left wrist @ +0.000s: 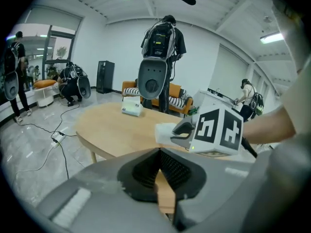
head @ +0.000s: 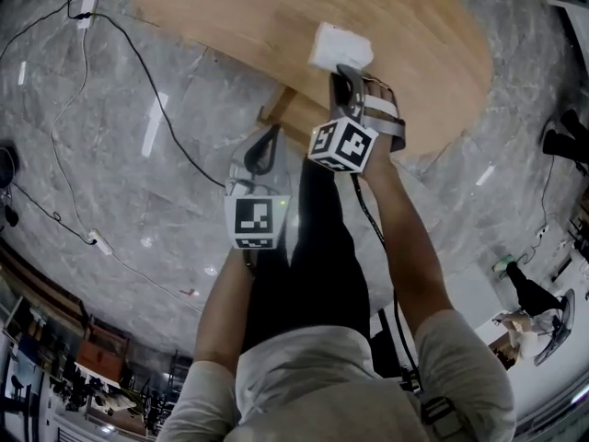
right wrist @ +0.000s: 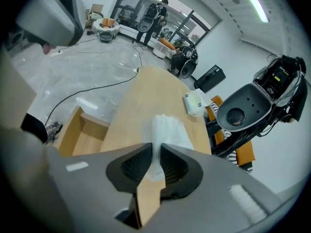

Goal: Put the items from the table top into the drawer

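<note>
Lettering on the small white box (right wrist: pixel 196 103), which lies far along the wooden desk (right wrist: pixel 141 101), is too small to read. Right gripper (right wrist: pixel 155 154) is closed narrowly on a white packet (right wrist: pixel 167 127), held over the desk near its edge. The packet is soft, pale and translucent, creased where the pads pinch it. An open wooden drawer (right wrist: pixel 77 132) sits beneath the desk edge, left of the packet. Left gripper (left wrist: pixel 160 157) has its jaws together with nothing between them.
</note>
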`<state>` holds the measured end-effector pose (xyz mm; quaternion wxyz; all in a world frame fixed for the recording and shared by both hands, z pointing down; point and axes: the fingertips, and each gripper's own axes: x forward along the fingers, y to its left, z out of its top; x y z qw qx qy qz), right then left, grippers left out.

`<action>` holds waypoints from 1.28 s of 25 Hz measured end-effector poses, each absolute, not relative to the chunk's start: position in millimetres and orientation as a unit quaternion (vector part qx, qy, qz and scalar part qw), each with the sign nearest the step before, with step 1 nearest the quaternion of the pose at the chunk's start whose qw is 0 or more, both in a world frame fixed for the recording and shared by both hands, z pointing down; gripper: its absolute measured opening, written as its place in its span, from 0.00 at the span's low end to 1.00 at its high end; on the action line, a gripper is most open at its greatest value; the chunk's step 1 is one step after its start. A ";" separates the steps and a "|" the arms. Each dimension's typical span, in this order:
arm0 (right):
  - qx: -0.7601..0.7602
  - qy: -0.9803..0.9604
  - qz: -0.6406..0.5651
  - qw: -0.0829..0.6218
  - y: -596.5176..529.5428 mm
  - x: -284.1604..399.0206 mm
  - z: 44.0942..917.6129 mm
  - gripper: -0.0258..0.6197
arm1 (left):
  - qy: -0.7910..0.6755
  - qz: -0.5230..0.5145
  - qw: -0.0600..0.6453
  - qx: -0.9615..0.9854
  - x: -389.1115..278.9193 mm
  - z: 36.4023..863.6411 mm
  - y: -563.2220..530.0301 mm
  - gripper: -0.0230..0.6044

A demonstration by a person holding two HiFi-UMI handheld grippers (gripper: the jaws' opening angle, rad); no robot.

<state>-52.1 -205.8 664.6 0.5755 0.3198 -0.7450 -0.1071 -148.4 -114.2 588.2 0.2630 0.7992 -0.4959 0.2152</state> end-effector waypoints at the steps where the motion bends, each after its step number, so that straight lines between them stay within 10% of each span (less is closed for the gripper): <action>1: 0.325 -0.744 -0.104 0.575 -193.8 -59.7 662.7 0.14 | -0.493 0.215 0.258 0.803 -156.1 585.3 -105.6 0.06; 32: 0.353 -0.755 0.019 0.553 -19.2 -86.2 674.3 0.14 | -0.446 0.260 0.248 0.819 -187.7 620.5 -10.0 0.06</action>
